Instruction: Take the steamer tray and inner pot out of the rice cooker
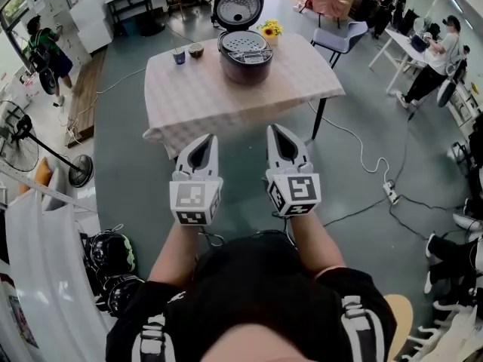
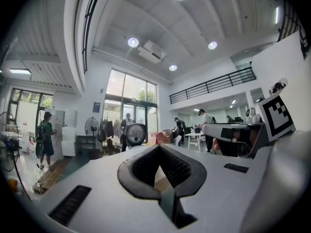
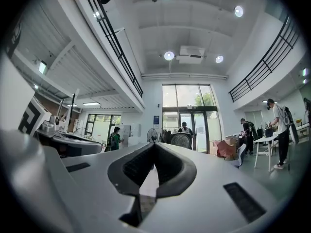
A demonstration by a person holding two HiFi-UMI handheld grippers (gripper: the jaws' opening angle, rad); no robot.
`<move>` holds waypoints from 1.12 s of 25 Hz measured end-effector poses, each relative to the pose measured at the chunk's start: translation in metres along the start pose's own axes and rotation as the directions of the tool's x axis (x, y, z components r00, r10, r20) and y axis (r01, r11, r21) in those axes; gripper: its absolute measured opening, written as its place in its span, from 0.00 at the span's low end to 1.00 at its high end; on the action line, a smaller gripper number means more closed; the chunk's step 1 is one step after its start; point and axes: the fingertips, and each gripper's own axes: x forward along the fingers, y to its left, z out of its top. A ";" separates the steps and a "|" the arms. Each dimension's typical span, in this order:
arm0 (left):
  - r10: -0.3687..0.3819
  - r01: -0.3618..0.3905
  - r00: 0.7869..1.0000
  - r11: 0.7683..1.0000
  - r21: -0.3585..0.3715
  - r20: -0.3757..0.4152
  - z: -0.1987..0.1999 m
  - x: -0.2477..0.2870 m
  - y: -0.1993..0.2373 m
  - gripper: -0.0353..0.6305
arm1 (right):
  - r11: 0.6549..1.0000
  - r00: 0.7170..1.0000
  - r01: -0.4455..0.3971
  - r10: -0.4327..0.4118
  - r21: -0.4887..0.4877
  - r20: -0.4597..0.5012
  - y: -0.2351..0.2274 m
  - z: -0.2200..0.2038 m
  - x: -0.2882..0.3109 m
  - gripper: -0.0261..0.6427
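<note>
Left tongs (image 1: 204,145): jaws fully together, nothing between them. In the left gripper view the two dark pads meet at the tip, and only an open hollow shows behind that line. Right tongs (image 1: 278,137): same condition, jaws together and empty, as the right gripper view confirms. Both tongs are held side by side, near each other but apart. They point roughly level toward the counter (image 1: 189,100) and sit short of its near edge, over the floor. A marker cube sits at the rear of each.

Cooker (image 1: 245,57): stands on the far half of the counter, right of centre. Its lid (image 1: 238,6) is swung up and back, showing its inner face. Tray (image 1: 244,44): seated in the mouth of the cooker, its perforated surface facing up. The pot cannot be made out beneath the tray. Neither tongs touches the cooker; both are well apart from it.

Other items on the counter:
- cup (image 1: 179,55), left of the cooker;
- bowl (image 1: 196,50), just beside the cup, between it and the cooker;
- flowers (image 1: 269,29), behind the cooker to the right.

A checked cloth covers the counter. A chair (image 1: 338,38) stands at the far right corner. A fan (image 1: 20,148) stands on the floor at the left.
</note>
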 end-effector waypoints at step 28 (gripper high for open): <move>0.050 -0.047 0.998 0.997 -0.056 0.048 -0.007 0.261 0.099 0.06 | 0.997 0.998 0.058 -0.058 0.047 0.010 -0.187 -0.062 0.251 0.04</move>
